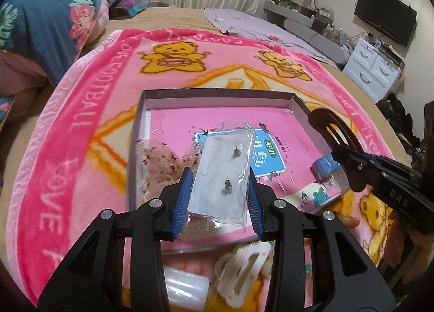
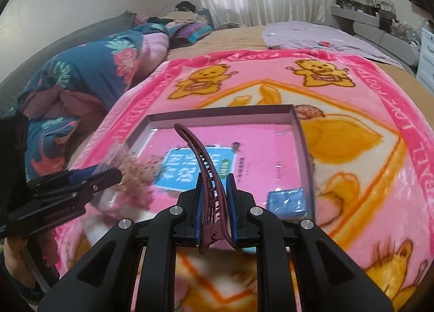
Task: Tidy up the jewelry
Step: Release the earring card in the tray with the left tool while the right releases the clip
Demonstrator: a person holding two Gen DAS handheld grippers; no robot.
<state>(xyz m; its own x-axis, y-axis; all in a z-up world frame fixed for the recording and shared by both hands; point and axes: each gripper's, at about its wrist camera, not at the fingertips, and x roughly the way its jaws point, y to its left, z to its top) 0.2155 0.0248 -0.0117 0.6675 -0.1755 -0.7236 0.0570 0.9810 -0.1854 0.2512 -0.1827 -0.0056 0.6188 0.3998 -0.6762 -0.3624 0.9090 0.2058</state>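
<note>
My left gripper (image 1: pixel 217 189) is shut on a clear plastic bag holding a white card with two small earrings (image 1: pixel 221 176), above the near part of a shallow pink-bottomed box (image 1: pixel 152 100). My right gripper (image 2: pixel 213 189) is shut on a dark maroon hair clip (image 2: pixel 200 157), held over the box (image 2: pixel 295 119); the clip also shows in the left wrist view (image 1: pixel 333 127). A clear bag with reddish speckles (image 1: pixel 157 162) lies in the box's left side. A small blue packet (image 2: pixel 287 199) lies in the box's right corner.
The box sits on a pink bear-print blanket (image 1: pixel 81 111) on a bed. White hair clips (image 1: pixel 241 268) and a clear bag (image 1: pixel 184 287) lie on the blanket under my left gripper. Folded floral quilts (image 1: pixel 46 21) are at the far left; drawers (image 1: pixel 371 65) stand at right.
</note>
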